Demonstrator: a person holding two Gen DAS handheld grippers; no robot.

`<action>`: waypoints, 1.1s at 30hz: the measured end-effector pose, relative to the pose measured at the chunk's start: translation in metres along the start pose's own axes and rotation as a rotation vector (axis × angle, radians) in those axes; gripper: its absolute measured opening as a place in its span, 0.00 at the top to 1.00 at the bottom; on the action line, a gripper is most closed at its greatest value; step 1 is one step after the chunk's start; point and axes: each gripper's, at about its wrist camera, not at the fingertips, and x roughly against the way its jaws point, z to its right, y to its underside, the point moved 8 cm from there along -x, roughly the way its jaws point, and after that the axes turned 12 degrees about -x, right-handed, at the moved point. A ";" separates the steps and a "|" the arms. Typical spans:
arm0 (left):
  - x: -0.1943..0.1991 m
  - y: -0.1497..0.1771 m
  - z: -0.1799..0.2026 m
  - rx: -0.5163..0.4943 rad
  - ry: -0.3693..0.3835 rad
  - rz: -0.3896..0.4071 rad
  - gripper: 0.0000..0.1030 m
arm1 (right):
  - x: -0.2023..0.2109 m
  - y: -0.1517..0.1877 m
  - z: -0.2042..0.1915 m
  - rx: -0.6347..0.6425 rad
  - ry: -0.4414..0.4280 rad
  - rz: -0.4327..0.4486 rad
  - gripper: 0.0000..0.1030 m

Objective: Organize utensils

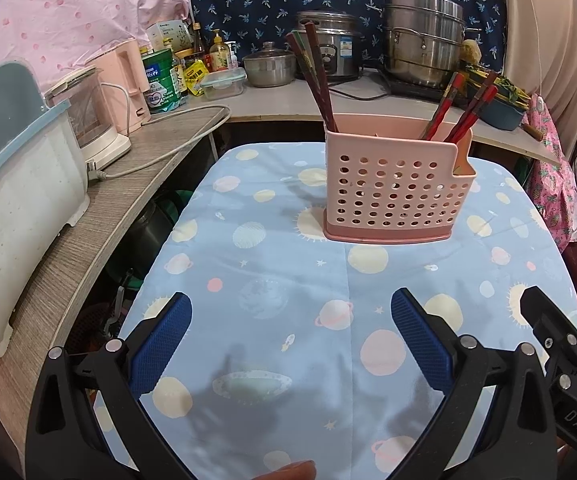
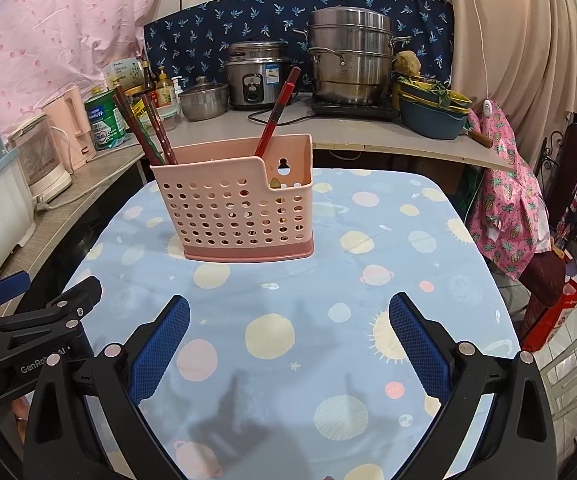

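two gaping grippers (image 1: 290, 344) (image 2: 288, 346), one pink holder (image 1: 392, 188), several chopsticks (image 1: 318, 80)

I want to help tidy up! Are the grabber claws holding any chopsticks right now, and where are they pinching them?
Nothing is held. The left gripper and right gripper are both open over the tablecloth. The chopsticks stand in the pink holder.

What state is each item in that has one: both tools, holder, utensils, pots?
Left tool: open, empty.
Right tool: open, empty.
Pink perforated plastic utensil holder: upright on the tablecloth.
Dark red chopsticks: standing in the holder, leaning.
Small steel pot: lidded.
Large steel steamer: lidded.
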 end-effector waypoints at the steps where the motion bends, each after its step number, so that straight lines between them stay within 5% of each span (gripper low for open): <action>1: -0.001 0.000 0.000 0.000 0.000 0.000 0.07 | 0.000 0.000 0.000 -0.001 0.000 -0.001 0.07; 33: -0.010 -0.002 0.006 -0.010 -0.001 -0.007 0.07 | -0.004 0.000 -0.002 -0.001 -0.004 -0.002 0.07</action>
